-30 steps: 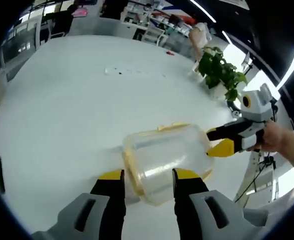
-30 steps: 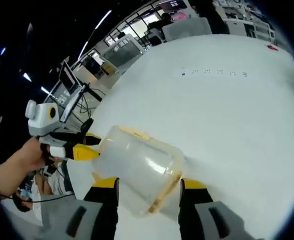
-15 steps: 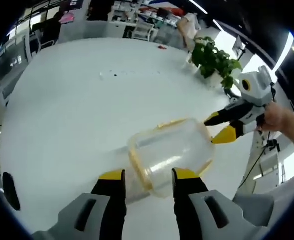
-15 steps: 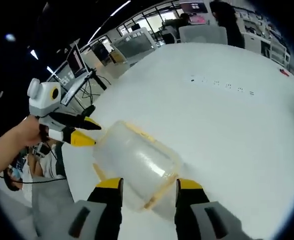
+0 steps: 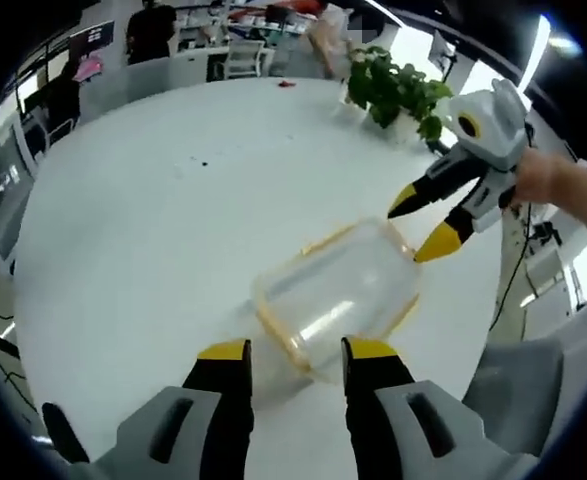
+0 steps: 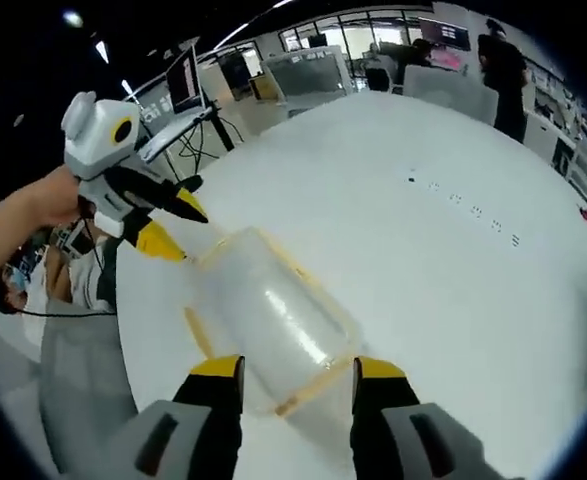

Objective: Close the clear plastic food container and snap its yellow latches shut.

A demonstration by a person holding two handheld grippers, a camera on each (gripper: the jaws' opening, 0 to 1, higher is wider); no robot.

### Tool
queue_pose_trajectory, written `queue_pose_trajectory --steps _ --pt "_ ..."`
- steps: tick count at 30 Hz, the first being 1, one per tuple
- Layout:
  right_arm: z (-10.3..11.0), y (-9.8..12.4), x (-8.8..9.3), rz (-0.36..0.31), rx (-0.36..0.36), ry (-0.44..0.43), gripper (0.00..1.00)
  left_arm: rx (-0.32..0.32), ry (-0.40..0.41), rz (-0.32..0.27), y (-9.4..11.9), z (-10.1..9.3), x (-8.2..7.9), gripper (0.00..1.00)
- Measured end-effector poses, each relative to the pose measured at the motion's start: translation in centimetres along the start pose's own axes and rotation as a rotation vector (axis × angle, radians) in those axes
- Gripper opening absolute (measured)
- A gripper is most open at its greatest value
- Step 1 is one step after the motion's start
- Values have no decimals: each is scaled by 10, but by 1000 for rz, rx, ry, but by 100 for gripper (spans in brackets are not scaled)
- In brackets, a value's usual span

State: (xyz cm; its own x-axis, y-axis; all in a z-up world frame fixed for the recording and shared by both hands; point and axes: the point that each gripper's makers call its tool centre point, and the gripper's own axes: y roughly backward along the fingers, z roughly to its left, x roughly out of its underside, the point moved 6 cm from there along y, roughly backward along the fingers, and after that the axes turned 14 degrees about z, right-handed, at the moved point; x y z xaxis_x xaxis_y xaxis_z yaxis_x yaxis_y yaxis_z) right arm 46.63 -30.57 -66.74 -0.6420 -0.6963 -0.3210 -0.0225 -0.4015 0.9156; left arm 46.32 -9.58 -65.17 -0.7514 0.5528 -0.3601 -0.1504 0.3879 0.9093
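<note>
The clear plastic container [image 5: 338, 295] with yellow trim rests on the white table [image 5: 143, 220], just ahead of my left gripper [image 5: 295, 352], which is open. Its near end lies between the yellow fingertips [image 5: 223, 350] without being pinched. In the left gripper view my right gripper [image 5: 413, 232] comes in from the right, open, tips just off the container's far corner. In the right gripper view the container [image 6: 268, 320] sits before my open right gripper [image 6: 295, 368], and the left gripper [image 6: 185, 232] hovers open by its far left end.
A potted plant [image 5: 393, 90] stands at the table's far edge. Small dark marks [image 6: 463, 200] dot the tabletop. Chairs, desks and people fill the room beyond. A hand [image 5: 548, 180] holds the right gripper, and the table edge [image 6: 133, 330] runs close on the left.
Both views have risen and tilted over the table. Each gripper has drawn slightly up and away from the container's end. The container has stayed in place.
</note>
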Motion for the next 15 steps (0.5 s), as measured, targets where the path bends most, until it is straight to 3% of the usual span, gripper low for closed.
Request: queue_pose_trajectory --steps 7,15 --pt "1 -1 -4 31 14 96 43 7 -89 0 3 -5 -10 34" --pt "-1 -2 -5 87 28 190 44 -10 -244 71 -2 -14 -14 35"
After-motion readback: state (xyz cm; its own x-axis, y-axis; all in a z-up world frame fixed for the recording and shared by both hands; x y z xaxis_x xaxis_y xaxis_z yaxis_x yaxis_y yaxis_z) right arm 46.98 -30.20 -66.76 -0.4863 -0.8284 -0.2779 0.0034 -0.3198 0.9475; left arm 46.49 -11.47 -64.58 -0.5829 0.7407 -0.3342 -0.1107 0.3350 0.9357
